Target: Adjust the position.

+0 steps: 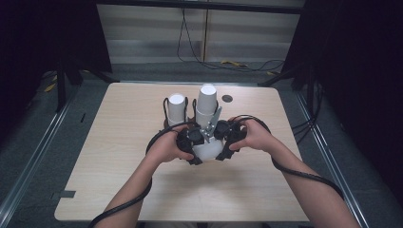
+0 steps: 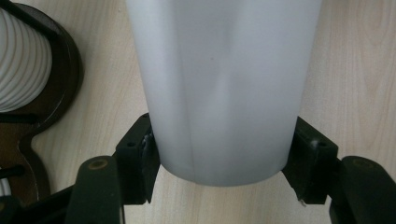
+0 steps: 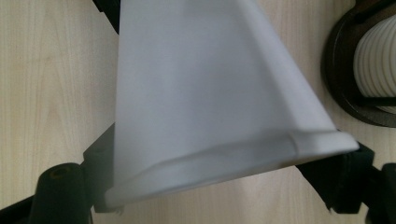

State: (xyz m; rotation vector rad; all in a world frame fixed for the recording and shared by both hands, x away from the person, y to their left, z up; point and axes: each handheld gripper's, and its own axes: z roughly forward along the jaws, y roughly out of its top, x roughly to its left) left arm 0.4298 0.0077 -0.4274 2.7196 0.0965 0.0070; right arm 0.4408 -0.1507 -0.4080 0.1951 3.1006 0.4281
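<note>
- Both hands low over the middle of the desk (image 1: 119, 156), close together, near the person's edge of the work area.
- Left gripper (image 1: 190, 142) clamped on a white paper cup (image 1: 207, 148); in the left gripper view both black jaws press against the cup (image 2: 219, 93) near its narrow end, one on each side.
- Right gripper (image 1: 227, 142) closed on the same stack from the opposite side; in the right gripper view the jaws sit at the rolled rim of a white cup (image 3: 210, 102), tilted across the frame.
- Cup held just above the desk surface between the two grippers; whether it touches the wood cannot be told.
- Behind the grippers, a dark wire cup holder (image 1: 166, 111) standing on the desk, with a ribbed white cup (image 1: 176, 107) upright in one ring and a taller white cup stack (image 1: 207, 99) in the next.
- Holder's dark base and ribbed cup visible at the edge of both gripper views, just beside the held cup.
- Small dark round disc (image 1: 227, 98) on the desk, beyond the holder, apart from everything else.
</note>
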